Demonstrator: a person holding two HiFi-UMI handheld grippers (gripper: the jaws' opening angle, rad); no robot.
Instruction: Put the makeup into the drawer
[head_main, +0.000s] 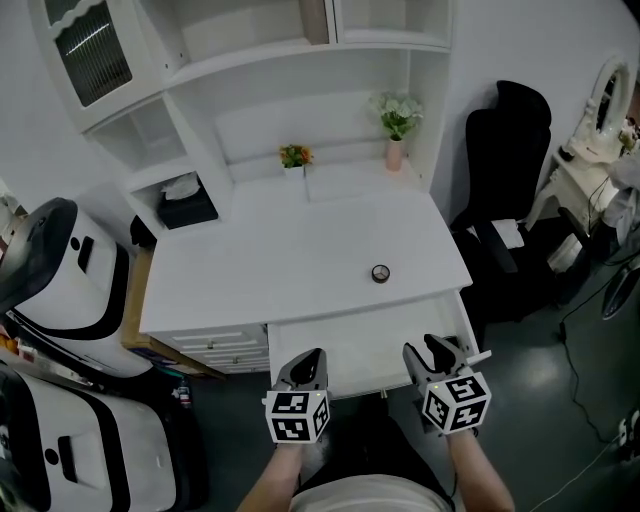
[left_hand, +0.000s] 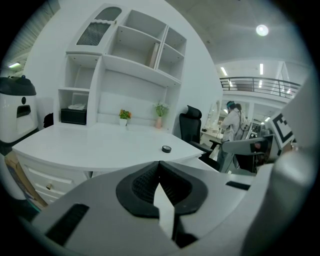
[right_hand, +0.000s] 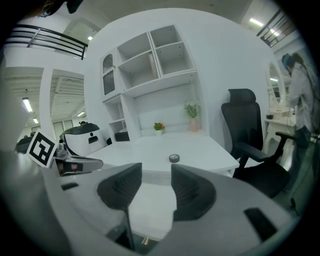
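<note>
A small round black makeup compact (head_main: 380, 273) lies on the white desk (head_main: 300, 250), near its front edge; it also appears in the left gripper view (left_hand: 166, 148) and the right gripper view (right_hand: 174, 158). Below that edge a white drawer (head_main: 365, 345) stands pulled out, with nothing visible in it. My left gripper (head_main: 308, 362) hangs over the drawer's front left, its pads (left_hand: 145, 182) meeting at the tips with nothing between them. My right gripper (head_main: 432, 350) is over the drawer's front right, open and empty, with the drawer floor showing between its pads (right_hand: 192, 192).
A black office chair (head_main: 510, 200) stands right of the desk. At the desk's back are a small orange plant (head_main: 295, 157), a pink vase with flowers (head_main: 397, 120) and a black tissue box (head_main: 185, 205). White and black machines (head_main: 60, 270) crowd the left, beside side drawers (head_main: 215, 345).
</note>
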